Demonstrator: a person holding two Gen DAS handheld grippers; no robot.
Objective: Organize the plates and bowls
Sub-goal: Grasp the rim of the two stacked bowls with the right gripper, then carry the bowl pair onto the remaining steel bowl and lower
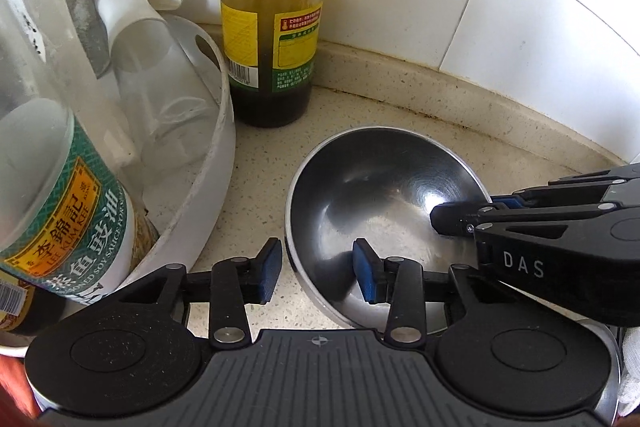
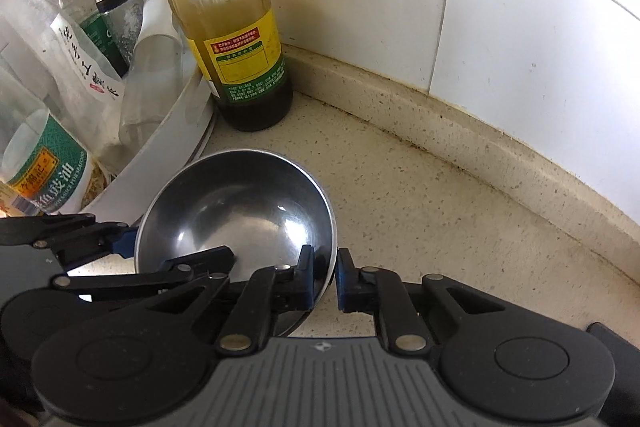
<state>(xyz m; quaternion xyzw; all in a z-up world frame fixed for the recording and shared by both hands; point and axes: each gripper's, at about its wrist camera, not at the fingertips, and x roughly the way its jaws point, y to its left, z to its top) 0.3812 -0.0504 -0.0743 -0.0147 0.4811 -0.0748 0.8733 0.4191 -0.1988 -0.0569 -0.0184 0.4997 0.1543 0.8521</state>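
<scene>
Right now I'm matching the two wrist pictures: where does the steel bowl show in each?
Left wrist view: the steel bowl sits lower centre, right of the white tub.
Right wrist view: the steel bowl sits lower centre-left, by the same tub.
Shared landmark: the yellow-labelled bottle stands behind the bowl, in the tiled corner.

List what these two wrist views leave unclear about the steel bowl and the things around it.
- Steel bowl: near rim, left wrist view, hidden by the left gripper.
- Sauce bottle: top cut off by the frame edge.
- White tub: contents partly hidden, right wrist view, behind bags and bottles.
</scene>
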